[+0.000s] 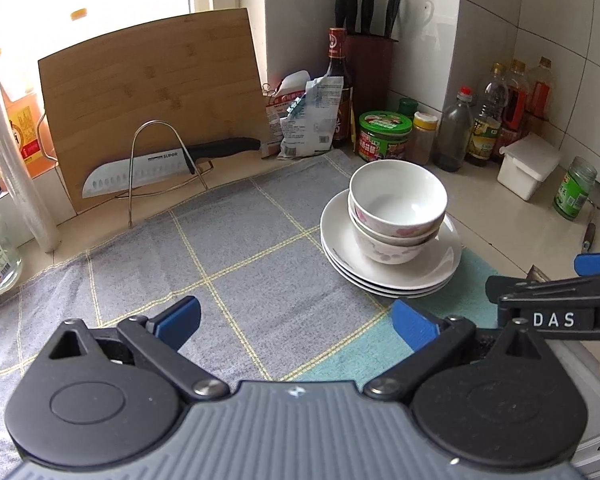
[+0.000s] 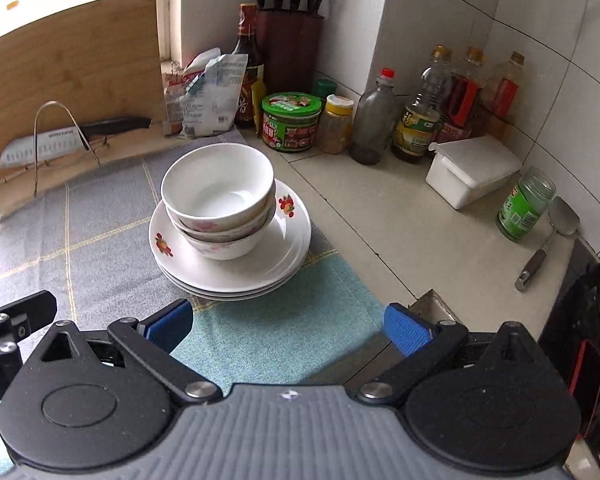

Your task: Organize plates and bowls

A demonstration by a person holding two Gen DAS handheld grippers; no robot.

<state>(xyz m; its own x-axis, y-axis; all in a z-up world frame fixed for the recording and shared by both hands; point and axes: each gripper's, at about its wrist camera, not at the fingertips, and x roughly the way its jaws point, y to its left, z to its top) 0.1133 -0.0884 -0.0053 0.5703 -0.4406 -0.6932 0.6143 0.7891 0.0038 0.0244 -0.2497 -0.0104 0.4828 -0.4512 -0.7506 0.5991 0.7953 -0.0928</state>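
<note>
With both the left gripper (image 1: 296,320) and the right gripper (image 2: 286,326) spread apart and empty, the stacked bowls (image 2: 220,196) on the plates (image 2: 260,268) just ahead look already organized, so only withdrawing seems needed.

Glossy ceramic bowls (image 2: 220,196), woven cloth (image 1: 228,248)

Pale stone worktop (image 2: 384,216) with a checked grey-and-teal towel (image 1: 228,256) spread over its front part. Stack of plates (image 2: 260,264) sits on the towel near its right edge. Along the back edge: jars (image 2: 291,122), bottles (image 2: 420,120), a white box (image 2: 472,170). Spoon (image 2: 548,240) lies towards the right edge, cutting board (image 1: 148,92) at back left.
</note>
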